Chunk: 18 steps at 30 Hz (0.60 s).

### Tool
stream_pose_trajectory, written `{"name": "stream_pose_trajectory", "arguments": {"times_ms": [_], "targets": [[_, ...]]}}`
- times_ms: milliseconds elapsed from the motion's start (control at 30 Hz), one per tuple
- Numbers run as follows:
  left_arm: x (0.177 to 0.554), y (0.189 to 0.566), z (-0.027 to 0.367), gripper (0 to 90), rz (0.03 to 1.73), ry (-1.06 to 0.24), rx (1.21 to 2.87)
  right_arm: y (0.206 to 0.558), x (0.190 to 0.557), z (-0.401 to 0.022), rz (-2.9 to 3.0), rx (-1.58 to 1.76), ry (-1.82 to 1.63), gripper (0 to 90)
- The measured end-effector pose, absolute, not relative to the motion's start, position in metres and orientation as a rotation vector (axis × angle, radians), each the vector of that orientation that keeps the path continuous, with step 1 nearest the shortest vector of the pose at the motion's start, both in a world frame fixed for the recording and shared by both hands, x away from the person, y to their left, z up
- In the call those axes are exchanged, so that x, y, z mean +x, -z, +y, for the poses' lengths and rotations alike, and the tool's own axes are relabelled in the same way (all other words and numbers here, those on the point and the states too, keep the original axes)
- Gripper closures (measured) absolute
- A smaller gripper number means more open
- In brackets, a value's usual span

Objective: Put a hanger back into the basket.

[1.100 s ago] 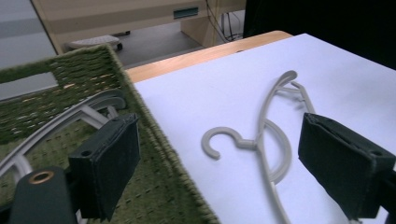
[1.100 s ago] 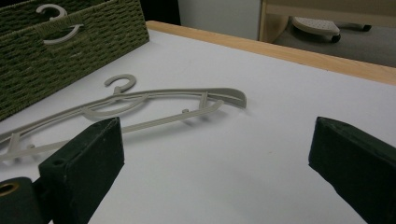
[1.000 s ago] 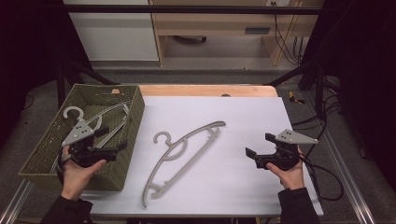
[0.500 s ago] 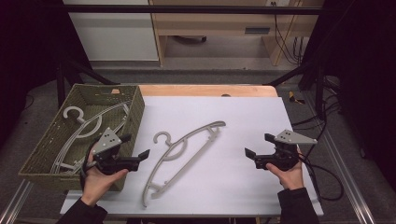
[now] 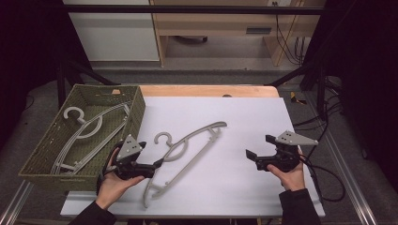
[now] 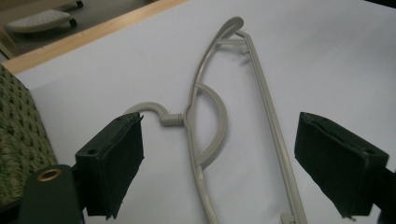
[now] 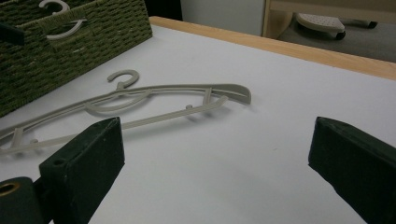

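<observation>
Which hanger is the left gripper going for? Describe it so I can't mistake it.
Start at the white table, right of the green basket. The grey hanger lies flat there, alone, hook toward the basket. The others lie inside the basket.

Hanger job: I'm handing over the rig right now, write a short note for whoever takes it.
Left gripper: open, holding nothing, at the near left of the table beside the hanger, its jaws either side of the neck in its own view, not touching.
Right gripper: open, holding nothing, at the near right, well clear of the hanger.
Hanger lies flat mid-table, hook toward the basket.
Basket sits at the table's left with other hangers in it.
Done: no grip yet.
Left: probably close the left gripper on the hanger and lift it.
</observation>
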<state>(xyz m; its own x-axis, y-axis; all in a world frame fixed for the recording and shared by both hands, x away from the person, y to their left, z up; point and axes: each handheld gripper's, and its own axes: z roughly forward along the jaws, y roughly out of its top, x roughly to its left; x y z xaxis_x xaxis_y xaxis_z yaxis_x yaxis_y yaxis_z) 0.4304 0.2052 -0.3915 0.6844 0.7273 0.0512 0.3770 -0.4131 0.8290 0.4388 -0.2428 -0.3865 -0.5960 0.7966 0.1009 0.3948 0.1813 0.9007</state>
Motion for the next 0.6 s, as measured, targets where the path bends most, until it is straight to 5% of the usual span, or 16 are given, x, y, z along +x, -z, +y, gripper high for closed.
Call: {"name": "stream_pose_trajectory", "arguments": {"times_ms": [600], "targets": [[0.450, 0.443, 0.184, 27.8, 1.013, -0.415, 2.228, 0.389, 0.440, -0.240, 2.101, 1.122, -1.379, 3.7]]}}
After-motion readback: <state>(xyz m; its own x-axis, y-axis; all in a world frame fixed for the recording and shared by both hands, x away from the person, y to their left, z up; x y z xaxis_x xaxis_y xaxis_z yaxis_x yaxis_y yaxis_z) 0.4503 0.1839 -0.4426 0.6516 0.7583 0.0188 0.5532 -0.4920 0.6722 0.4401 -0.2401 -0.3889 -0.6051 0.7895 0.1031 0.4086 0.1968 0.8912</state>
